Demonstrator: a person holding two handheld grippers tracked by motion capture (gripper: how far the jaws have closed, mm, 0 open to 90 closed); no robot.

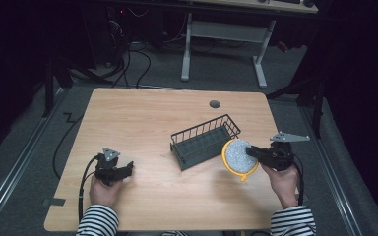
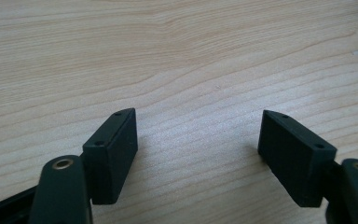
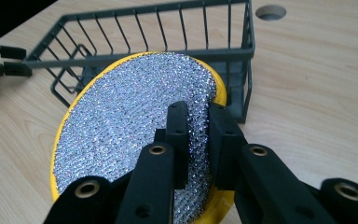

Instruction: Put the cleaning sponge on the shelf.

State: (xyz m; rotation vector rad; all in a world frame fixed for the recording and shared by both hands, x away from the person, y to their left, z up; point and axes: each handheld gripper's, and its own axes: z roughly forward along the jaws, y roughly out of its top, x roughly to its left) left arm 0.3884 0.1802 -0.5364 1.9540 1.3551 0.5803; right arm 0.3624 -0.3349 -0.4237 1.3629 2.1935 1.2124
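Right gripper point(image 3: 196, 140) pinched shut on scouring pad point(image 3: 130, 126), lifted just right of wire basket point(image 1: 204, 141); left gripper point(image 2: 198, 154) wide open, empty, near left; likely light, springy; best gripped on yellow rim point(image 3: 58, 135).

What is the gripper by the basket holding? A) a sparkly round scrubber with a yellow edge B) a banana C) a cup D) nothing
A: the right gripper is shut on the scrubber, tilted beside the wire basket.

Glittery rough mesh scouring pad point(image 3: 130, 126) with yellow rim, matt wire basket point(image 3: 168, 28), pale wood-grain table point(image 2: 177, 56).
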